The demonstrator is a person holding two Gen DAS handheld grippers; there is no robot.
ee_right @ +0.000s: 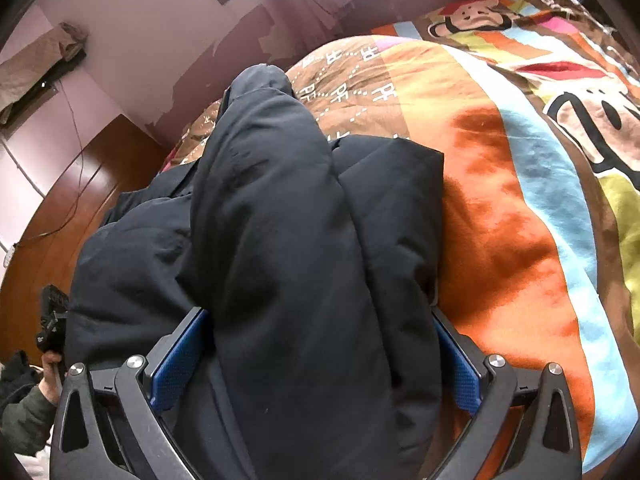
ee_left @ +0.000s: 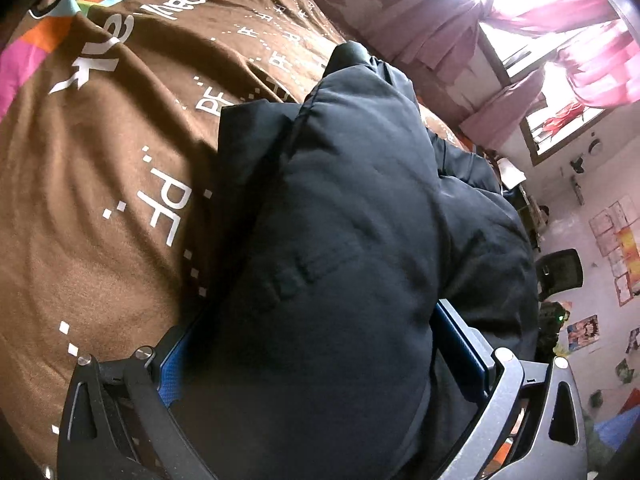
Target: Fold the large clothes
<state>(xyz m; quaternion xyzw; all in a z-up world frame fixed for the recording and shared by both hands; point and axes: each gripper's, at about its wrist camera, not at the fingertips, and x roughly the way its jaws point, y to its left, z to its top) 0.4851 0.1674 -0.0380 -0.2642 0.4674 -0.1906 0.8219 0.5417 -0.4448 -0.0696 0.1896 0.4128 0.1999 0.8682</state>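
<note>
A large dark navy padded jacket (ee_left: 344, 208) lies on a bed with a brown printed cover (ee_left: 100, 152). My left gripper (ee_left: 320, 356) is shut on a thick fold of the jacket, which fills the space between its blue pads (ee_left: 464, 344). In the right wrist view the same jacket (ee_right: 288, 220) lies on the orange and striped part of the cover (ee_right: 512, 240). My right gripper (ee_right: 320, 356) is shut on another thick fold of it, with its blue pads (ee_right: 180, 364) pressed against the fabric on both sides. The fingertips are hidden by the jacket.
Pink curtains (ee_left: 560, 28) hang at a bright window beyond the bed. A black chair (ee_left: 560, 272) and posters stand at the right wall. A brown wooden wardrobe (ee_right: 72, 208) stands left of the bed. A person's hand (ee_right: 50, 364) holds the other gripper at the lower left.
</note>
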